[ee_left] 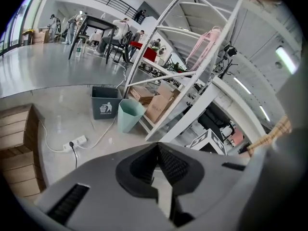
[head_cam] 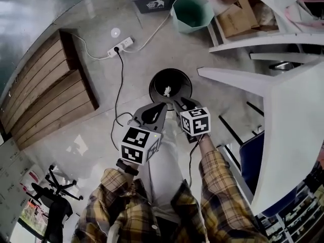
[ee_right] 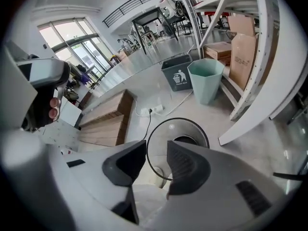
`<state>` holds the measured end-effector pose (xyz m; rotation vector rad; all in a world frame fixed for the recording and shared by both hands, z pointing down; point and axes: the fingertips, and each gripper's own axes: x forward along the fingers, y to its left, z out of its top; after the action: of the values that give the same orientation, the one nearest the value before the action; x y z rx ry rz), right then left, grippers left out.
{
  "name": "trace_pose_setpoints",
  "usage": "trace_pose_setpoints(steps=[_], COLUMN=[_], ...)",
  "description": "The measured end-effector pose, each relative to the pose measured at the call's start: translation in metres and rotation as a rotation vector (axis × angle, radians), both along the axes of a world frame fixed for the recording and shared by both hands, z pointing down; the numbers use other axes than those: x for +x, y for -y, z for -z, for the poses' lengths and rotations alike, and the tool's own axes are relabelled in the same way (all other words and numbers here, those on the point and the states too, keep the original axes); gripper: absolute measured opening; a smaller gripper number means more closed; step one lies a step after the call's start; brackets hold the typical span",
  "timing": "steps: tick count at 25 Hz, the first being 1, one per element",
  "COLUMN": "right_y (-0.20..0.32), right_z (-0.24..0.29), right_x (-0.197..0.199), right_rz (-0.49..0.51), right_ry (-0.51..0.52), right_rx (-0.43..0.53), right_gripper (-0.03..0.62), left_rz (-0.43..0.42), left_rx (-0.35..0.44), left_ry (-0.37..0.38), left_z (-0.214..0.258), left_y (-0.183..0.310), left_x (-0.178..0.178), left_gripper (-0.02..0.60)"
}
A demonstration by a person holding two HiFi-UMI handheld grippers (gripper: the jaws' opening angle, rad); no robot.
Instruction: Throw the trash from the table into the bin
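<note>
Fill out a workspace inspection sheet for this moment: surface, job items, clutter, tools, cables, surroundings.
Surface: white table at the right of the head view, only partly in view; no trash seen on that part.
Job's things: black mesh bin on the floor; a white crumpled scrap lies inside it.
Clutter: grey bin, teal bin, cardboard boxes, wooden platform.
Grippers: left tool shut, nothing in it; right tool open, nothing in it, above the black mesh bin.
Cables: power strip with a white lead; black cable runs across the floor.
Surroundings: white shelving; people at distant desks.
</note>
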<state>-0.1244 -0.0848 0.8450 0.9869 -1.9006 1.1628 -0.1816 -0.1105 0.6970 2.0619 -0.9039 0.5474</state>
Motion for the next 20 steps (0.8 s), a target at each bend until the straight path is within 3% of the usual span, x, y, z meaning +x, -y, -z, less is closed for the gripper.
trace_pose_setpoints(steps=[12,20], right_y=[0.018,0.019], right_z=[0.206,0.368], right_x=[0.023,0.087], right_rz=[-0.097,-0.18], right_ry=[0.145,0.187], right_rx=[0.187,0.427], right_gripper=[0.066,0.044], left_rz=[-0.046,-0.11], left_rx=[0.123,0.263], left_ry=[-0.036,-0.132], left_z=[0.153,0.275], left_y=[0.011,0.02], left_x=[0.05,0.123], left_gripper=[0.009,0.009])
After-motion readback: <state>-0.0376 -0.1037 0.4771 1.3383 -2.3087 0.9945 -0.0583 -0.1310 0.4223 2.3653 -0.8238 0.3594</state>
